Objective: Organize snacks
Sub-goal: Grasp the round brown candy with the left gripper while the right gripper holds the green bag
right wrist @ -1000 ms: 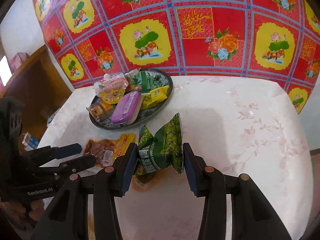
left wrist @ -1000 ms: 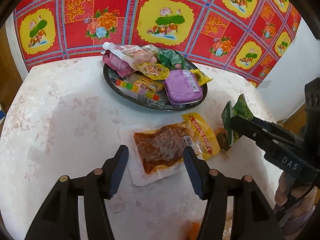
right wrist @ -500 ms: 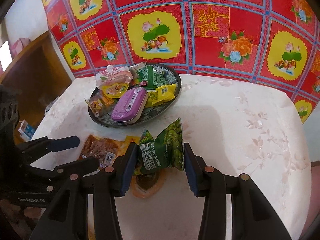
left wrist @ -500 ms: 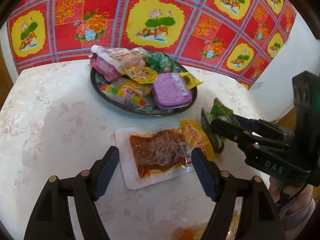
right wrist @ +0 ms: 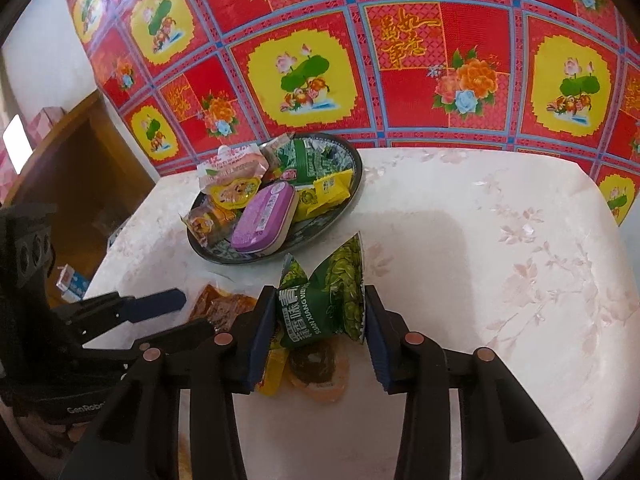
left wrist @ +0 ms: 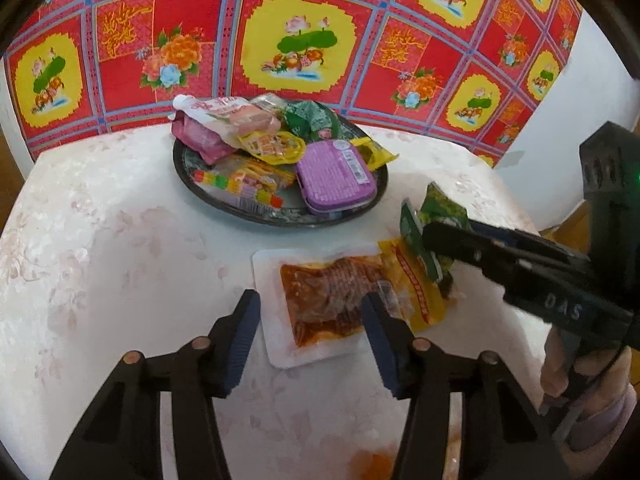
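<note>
My right gripper [right wrist: 316, 322] is shut on a green snack packet [right wrist: 324, 300] and holds it above the table, short of the dark plate [right wrist: 348, 196]; it also shows in the left wrist view [left wrist: 436, 220]. The plate [left wrist: 280, 216] holds several snacks, among them a purple tin [left wrist: 336, 176]. My left gripper [left wrist: 308, 344] is open, its fingers either side of the near end of a clear and yellow packet of brown snack [left wrist: 340, 296] lying flat on the table. A small round orange-rimmed snack [right wrist: 320, 364] lies under the green packet.
The table has a pale floral cloth [left wrist: 100, 260] and stands against a red and yellow patterned wall [left wrist: 300, 40]. A wooden cabinet [right wrist: 80, 168] stands to the left. An orange snack [left wrist: 372, 464] shows at the near table edge.
My right gripper has carried the green packet forward, closer to the plate. My left gripper has moved in over the brown snack packet, still open.
</note>
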{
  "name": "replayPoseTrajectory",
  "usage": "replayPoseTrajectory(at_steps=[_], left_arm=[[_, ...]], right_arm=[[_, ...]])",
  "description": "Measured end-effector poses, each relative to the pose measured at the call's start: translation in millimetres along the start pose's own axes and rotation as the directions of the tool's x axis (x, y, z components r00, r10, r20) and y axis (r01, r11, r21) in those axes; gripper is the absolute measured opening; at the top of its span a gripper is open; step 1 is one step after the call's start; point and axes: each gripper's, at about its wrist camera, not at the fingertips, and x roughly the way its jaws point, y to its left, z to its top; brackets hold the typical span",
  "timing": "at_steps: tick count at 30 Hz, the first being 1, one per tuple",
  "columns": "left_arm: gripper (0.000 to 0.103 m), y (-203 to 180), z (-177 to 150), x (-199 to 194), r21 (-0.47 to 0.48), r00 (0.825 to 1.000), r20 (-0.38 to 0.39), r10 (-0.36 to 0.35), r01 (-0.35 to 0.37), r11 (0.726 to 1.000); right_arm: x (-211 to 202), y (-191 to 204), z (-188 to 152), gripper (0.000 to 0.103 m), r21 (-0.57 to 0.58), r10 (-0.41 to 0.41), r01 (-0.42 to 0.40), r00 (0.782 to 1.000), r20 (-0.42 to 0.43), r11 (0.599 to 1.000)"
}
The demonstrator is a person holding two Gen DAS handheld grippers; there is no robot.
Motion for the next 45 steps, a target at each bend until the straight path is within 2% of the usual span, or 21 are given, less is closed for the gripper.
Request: replayPoseTrajectory(at_steps=[6,9,16,25,27,28,31,32,36,38,42,45], left_arm=[[0.060,-16,-5,-15,0.066,1.000,0.015,-0.005,0.004,0.998],[0.063,-29,-5,-18,0.088,0.999,0.017,-0.039,0.037,0.995],[0.063,-66,0,-10,0.174,0.997,0.015,-0.076,0.072,0.982],[0.059,-117,11,16,0.382,0.995,0.008,-0.095,0.085,0.920],[0.043,-120,13,26,0.406,0.997,-0.015,-0.077,0.076,0.910],[0.039,-120,14,29,0.411,0.998,-0.025,-0.065,0.070,0.909],[0.033,-115,15,36,0.419,1.000,-0.026,-0.011,0.021,0.908],[0.033,-111,14,38,0.408,0.999,-0.037,-0.001,0.016,0.913],[0.045,-102,13,37,0.389,0.999,-0.047,0.020,0.000,0.921],[0.045,-101,10,37,0.391,0.998,-0.050,0.024,-0.002,0.921],[0.046,-106,7,35,0.410,0.998,-0.046,0.037,-0.015,0.912],[0.047,-113,7,40,0.445,0.998,-0.037,0.042,-0.021,0.895]], right_arm=[[-18,-10,5,0.043,0.039,-0.009,0.007,0.999,0.051,0.999],[-29,-16,8,0.043,0.056,-0.014,0.010,0.997,0.073,0.998],[-47,-31,8,0.043,0.084,-0.051,0.043,0.994,0.095,0.996],[-57,-51,0,0.043,0.126,-0.071,0.057,0.992,0.103,0.990],[-59,-54,-2,0.043,0.137,-0.073,0.058,0.992,0.105,0.989],[-59,-55,-2,0.043,0.140,-0.073,0.058,0.992,0.105,0.988],[-60,-58,-3,0.043,0.145,-0.071,0.055,0.992,0.105,0.988],[-60,-58,-4,0.043,0.145,-0.069,0.054,0.992,0.106,0.988],[-59,-58,-4,0.043,0.148,-0.061,0.045,0.992,0.106,0.988],[-58,-58,-5,0.043,0.148,-0.055,0.039,0.993,0.106,0.988],[-56,-57,-5,0.043,0.151,-0.048,0.032,0.993,0.105,0.988],[-57,-58,-5,0.043,0.153,-0.049,0.032,0.993,0.105,0.988]])
